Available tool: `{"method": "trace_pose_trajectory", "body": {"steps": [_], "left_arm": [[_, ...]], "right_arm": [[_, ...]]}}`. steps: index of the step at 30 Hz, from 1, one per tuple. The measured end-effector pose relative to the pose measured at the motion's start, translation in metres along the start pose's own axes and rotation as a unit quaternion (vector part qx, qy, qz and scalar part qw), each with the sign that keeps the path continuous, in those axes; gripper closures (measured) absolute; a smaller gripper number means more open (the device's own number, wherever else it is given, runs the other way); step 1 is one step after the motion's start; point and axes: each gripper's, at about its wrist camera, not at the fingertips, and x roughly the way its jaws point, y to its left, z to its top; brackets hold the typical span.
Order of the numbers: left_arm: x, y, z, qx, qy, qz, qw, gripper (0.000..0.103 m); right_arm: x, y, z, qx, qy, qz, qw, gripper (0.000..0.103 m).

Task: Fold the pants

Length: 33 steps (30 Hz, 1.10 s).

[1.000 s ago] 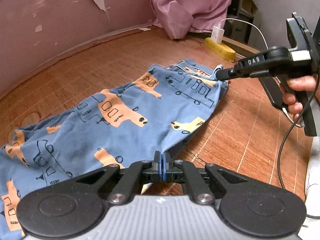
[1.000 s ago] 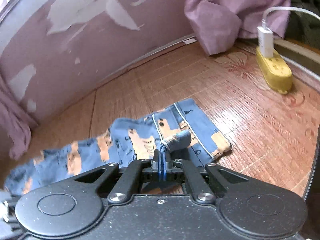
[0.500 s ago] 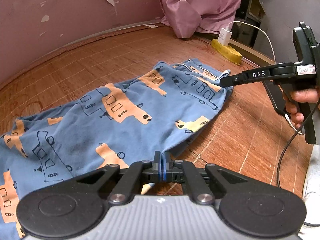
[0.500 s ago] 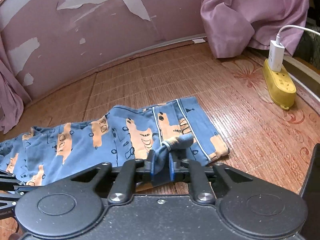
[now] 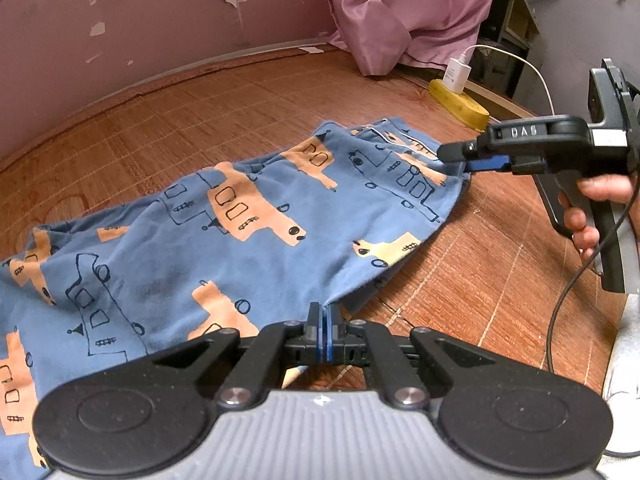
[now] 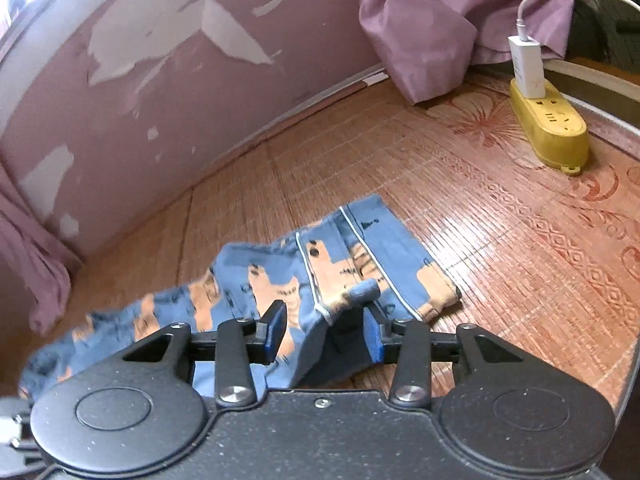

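Left wrist view: the left gripper (image 5: 322, 322) has its jaws pressed together on the near edge of the blue pants (image 5: 240, 216), which spread out ahead of the jaws and to their left over the woven mat (image 5: 160, 120). Further ahead and to the right, the right gripper (image 5: 464, 156) sits at the far hem of the pants, held by a hand (image 5: 592, 208). Beyond it lies a yellow power strip (image 5: 460, 104), then a pink cloth (image 5: 400, 20) against the wall.

From the right wrist, the right gripper (image 6: 326, 334) has its jaws spread wide, a fold of the pants (image 6: 320, 276) lying loose between them, touching the right pad. Past the jaws to the right stands the power strip (image 6: 548, 128) with a white charger (image 6: 528, 66).
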Motion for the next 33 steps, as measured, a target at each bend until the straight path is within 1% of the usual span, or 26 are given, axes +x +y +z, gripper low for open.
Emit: {"method": "trace_pose_trajectory", "body": {"steps": [2,3,4,5,7,9,10,12,14,15,16,18,19,20,21,22,26,27,29,30,31,32,33], "left_arm": [[-0.001,-0.001,0.000,-0.002,-0.002,0.002,1.0000,0.101],[-0.002,0.000,0.000,-0.004,-0.004,0.004,1.0000,0.101],[-0.003,0.000,0.000,-0.005,-0.006,0.005,1.0000,0.101],[-0.004,0.000,0.001,-0.007,-0.008,0.007,0.9999,0.101],[-0.006,-0.001,0.003,-0.009,-0.018,0.012,0.9997,0.101],[-0.009,-0.003,0.007,-0.009,-0.031,0.022,0.9992,0.102],[-0.011,-0.004,0.010,-0.011,-0.039,0.024,0.9989,0.102],[-0.013,-0.006,0.014,-0.017,-0.051,0.025,0.9982,0.102],[-0.011,-0.008,0.018,-0.016,-0.056,0.023,0.9980,0.102],[-0.009,-0.010,0.020,-0.011,-0.056,0.022,0.9981,0.102],[-0.006,-0.013,0.021,-0.004,-0.053,0.025,0.9983,0.102],[0.000,-0.018,0.021,0.012,-0.046,0.026,0.9985,0.102],[0.004,-0.021,0.020,0.020,-0.039,0.026,0.9987,0.102],[0.008,-0.023,0.018,0.028,-0.031,0.027,0.9988,0.102],[0.011,-0.025,0.016,0.032,-0.024,0.026,0.9989,0.102],[0.013,-0.025,0.013,0.035,-0.017,0.024,0.9990,0.102],[0.018,-0.025,0.010,0.035,-0.001,0.017,0.9992,0.101],[0.018,-0.024,0.010,0.033,0.001,0.013,0.9993,0.099],[0.014,-0.019,0.009,0.020,-0.002,0.000,0.9998,0.091],[0.011,-0.015,0.008,0.011,-0.004,-0.009,0.9999,0.082],[0.006,-0.011,0.006,0.001,-0.007,-0.015,0.9999,0.066],[0.001,-0.007,0.005,-0.008,-0.012,-0.018,0.9997,0.058],[-0.007,-0.001,0.001,-0.019,-0.023,-0.017,0.9994,0.047]], "right_arm": [[0.001,-0.002,0.003,0.012,-0.002,0.002,1.000,0.062],[0.003,-0.002,0.004,0.014,0.000,-0.004,1.000,0.075],[0.006,-0.002,0.006,0.011,0.004,-0.015,1.000,0.097],[0.009,0.001,0.008,0.002,0.002,-0.025,1.000,0.096],[0.011,0.010,0.014,-0.030,-0.011,-0.028,0.999,0.097],[0.007,0.025,0.026,-0.079,-0.041,-0.023,0.996,0.097],[0.001,0.034,0.032,-0.111,-0.067,-0.020,0.991,0.097],[-0.014,0.052,0.044,-0.177,-0.123,-0.023,0.976,0.097],[-0.022,0.059,0.047,-0.212,-0.160,-0.033,0.963,0.097],[-0.023,0.058,0.045,-0.222,-0.166,-0.043,0.960,0.097],[-0.020,0.054,0.041,-0.228,-0.162,-0.060,0.958,0.097],[-0.006,0.039,0.028,-0.221,-0.128,-0.101,0.962,0.096],[0.001,0.030,0.021,-0.204,-0.099,-0.118,0.967,0.096],[0.007,0.018,0.015,-0.168,-0.065,-0.129,0.975,0.096],[0.009,0.011,0.011,-0.144,-0.047,-0.133,0.979,0.096],[0.011,0.008,0.008,-0.134,-0.033,-0.138,0.981,0.095],[0.015,0.017,0.006,-0.166,-0.028,-0.157,0.973,0.094],[0.017,0.017,0.005,-0.169,-0.024,-0.163,0.972,0.090],[0.020,0.017,0.001,-0.174,-0.011,-0.175,0.969,0.077],[0.022,0.016,0.000,-0.175,-0.007,-0.181,0.968,0.067],[0.019,0.014,-0.001,-0.176,-0.009,-0.184,0.967,0.057],[0.018,0.015,-0.002,-0.182,-0.017,-0.192,0.964,0.051],[0.014,0.020,-0.004,-0.194,-0.029,-0.201,0.960,0.038]]}}
